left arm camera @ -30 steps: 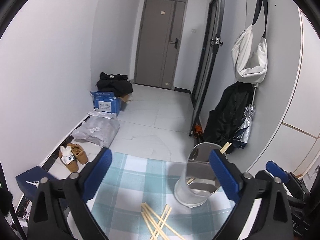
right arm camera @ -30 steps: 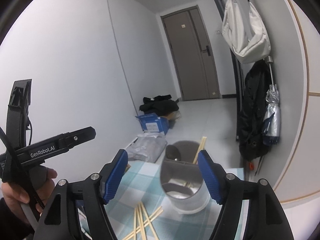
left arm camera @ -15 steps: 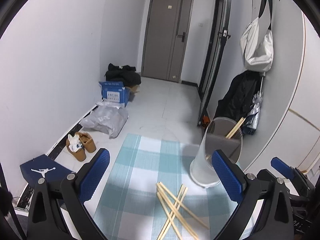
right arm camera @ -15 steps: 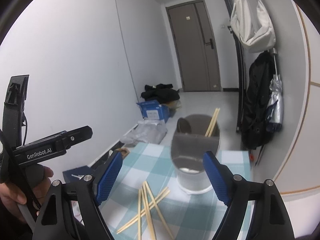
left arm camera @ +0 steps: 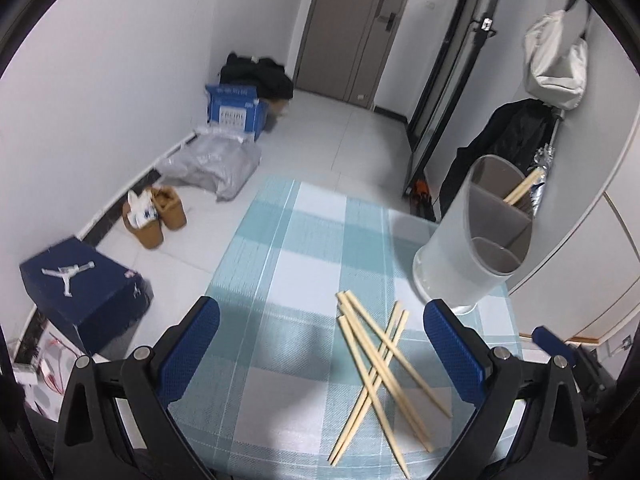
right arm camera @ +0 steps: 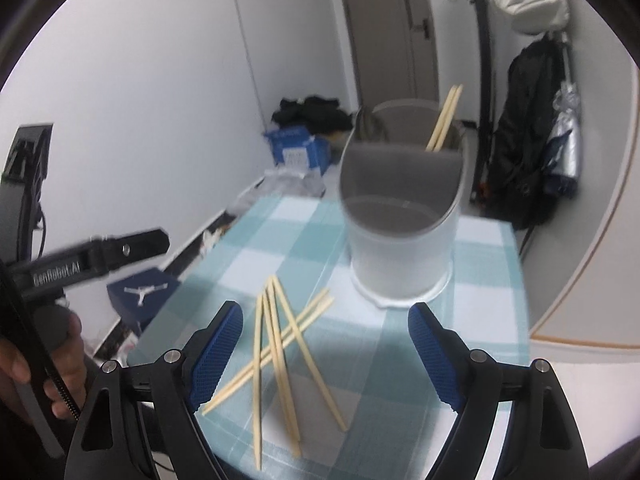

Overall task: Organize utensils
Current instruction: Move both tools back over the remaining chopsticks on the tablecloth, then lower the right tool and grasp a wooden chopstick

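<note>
Partly hidden chopsticks (right arm camera: 444,118), holder (right arm camera: 400,248) blurred

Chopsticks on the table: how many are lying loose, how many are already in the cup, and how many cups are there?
Loose chopsticks on the cloth: 5
Chopsticks in the cup: 2
Cup: 1
Total: 8 things
</note>
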Action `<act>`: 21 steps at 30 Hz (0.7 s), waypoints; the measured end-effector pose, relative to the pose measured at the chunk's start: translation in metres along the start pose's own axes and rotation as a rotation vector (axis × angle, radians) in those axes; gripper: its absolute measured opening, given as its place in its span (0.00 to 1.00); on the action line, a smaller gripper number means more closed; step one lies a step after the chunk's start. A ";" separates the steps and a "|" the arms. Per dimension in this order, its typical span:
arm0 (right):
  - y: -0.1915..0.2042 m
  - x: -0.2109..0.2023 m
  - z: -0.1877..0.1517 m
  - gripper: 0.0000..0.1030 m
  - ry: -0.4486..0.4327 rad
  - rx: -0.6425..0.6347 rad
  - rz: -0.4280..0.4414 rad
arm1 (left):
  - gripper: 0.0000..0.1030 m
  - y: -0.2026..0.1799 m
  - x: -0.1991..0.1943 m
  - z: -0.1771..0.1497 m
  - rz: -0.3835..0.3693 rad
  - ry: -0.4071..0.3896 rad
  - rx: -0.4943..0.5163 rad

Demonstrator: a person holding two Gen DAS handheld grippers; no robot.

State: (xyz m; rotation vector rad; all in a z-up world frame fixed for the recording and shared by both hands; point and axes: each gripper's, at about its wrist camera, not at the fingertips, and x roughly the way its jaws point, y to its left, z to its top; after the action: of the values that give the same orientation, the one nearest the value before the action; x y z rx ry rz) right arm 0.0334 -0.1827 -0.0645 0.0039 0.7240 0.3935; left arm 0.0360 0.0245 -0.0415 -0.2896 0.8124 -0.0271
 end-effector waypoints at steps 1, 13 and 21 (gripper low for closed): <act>0.001 0.003 -0.002 0.82 0.010 -0.007 -0.002 | 0.97 0.004 0.004 0.001 0.002 0.016 -0.013; 0.015 0.063 -0.015 0.81 0.211 -0.062 0.017 | 0.97 0.054 0.028 0.017 0.004 0.111 -0.241; 0.027 0.099 0.001 0.73 0.274 -0.123 0.009 | 0.97 0.057 0.037 0.023 0.022 0.114 -0.254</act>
State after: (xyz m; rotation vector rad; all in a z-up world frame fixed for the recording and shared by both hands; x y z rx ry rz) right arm 0.0920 -0.1231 -0.1242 -0.1659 0.9691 0.4518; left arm 0.0731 0.0805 -0.0678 -0.5227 0.9333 0.0820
